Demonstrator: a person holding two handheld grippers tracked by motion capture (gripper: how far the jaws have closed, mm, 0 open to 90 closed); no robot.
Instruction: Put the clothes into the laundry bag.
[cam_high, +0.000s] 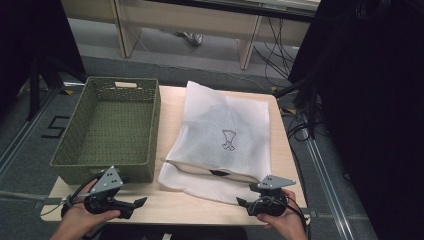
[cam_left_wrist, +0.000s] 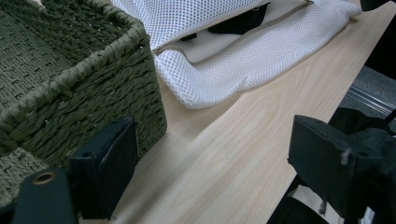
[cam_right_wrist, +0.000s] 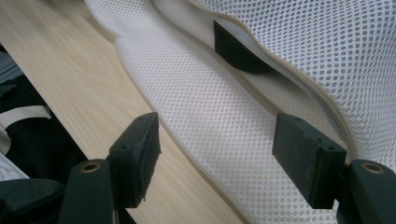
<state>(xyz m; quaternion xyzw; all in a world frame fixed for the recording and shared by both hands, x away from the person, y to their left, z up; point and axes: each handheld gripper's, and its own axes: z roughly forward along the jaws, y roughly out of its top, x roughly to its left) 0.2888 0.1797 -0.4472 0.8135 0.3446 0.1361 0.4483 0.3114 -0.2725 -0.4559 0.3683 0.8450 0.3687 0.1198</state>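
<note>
A white mesh bag (cam_high: 222, 135) lies flat on the wooden table (cam_high: 190, 205), its zip mouth gaping along the near edge. Something dark (cam_high: 218, 172) shows inside that mouth, also clear in the right gripper view as a dark piece of cloth (cam_right_wrist: 238, 53). My right gripper (cam_high: 241, 201) sits at the table's front right, open, its jaws (cam_right_wrist: 217, 149) straddling the bag's lower mesh flap without pressing on it. At the front left my left gripper (cam_high: 142, 202) is open and empty (cam_left_wrist: 210, 163), low over bare wood beside the green woven basket (cam_high: 107, 165).
The basket (cam_left_wrist: 84, 88) is empty and takes up the table's left half. Bare wood runs along the front edge between the two grippers. Past the table stand desk legs, cables and dark curtains on both sides.
</note>
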